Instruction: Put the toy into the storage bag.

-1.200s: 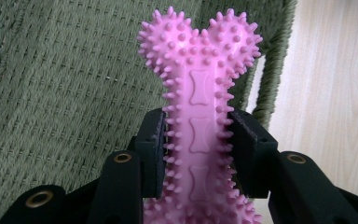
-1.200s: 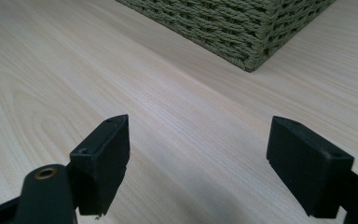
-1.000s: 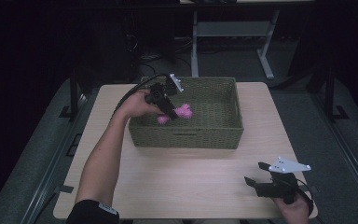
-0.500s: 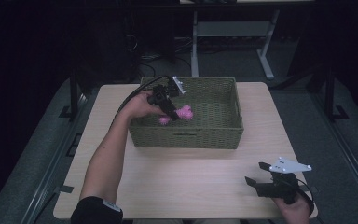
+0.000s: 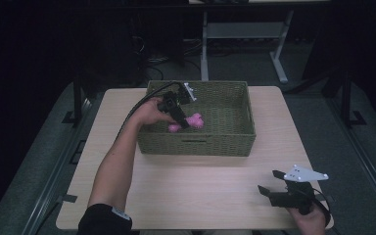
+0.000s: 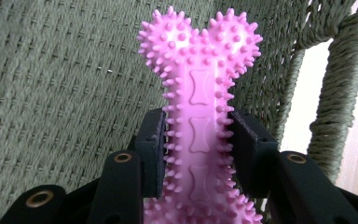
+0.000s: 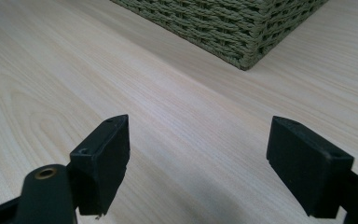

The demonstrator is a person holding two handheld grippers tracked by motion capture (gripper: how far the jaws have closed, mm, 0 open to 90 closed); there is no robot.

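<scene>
A pink spiky bone-shaped toy [image 6: 198, 116] is clamped by its shaft between the pads of my left gripper [image 6: 196, 149]. From above, that left gripper [image 5: 180, 117] reaches into the green woven basket [image 5: 225, 142] with the pink toy [image 5: 192, 121] low inside, near the basket's left half. My right gripper [image 5: 270, 183] rests near the table's front right corner, held by a hand. Its jaws stand wide open over bare wood in the right gripper view [image 7: 198, 168], with nothing between them.
The basket sits at the back centre of a light wooden table [image 5: 196, 191]. One corner of the basket [image 7: 242, 42] lies ahead of my right gripper. A cable [image 5: 137, 108] trails from the left gripper over the basket's rim. Dark floor and table legs surround the table.
My left gripper has sunk a little lower into the basket with the pink toy still in it. The right gripper has stayed where it was.
</scene>
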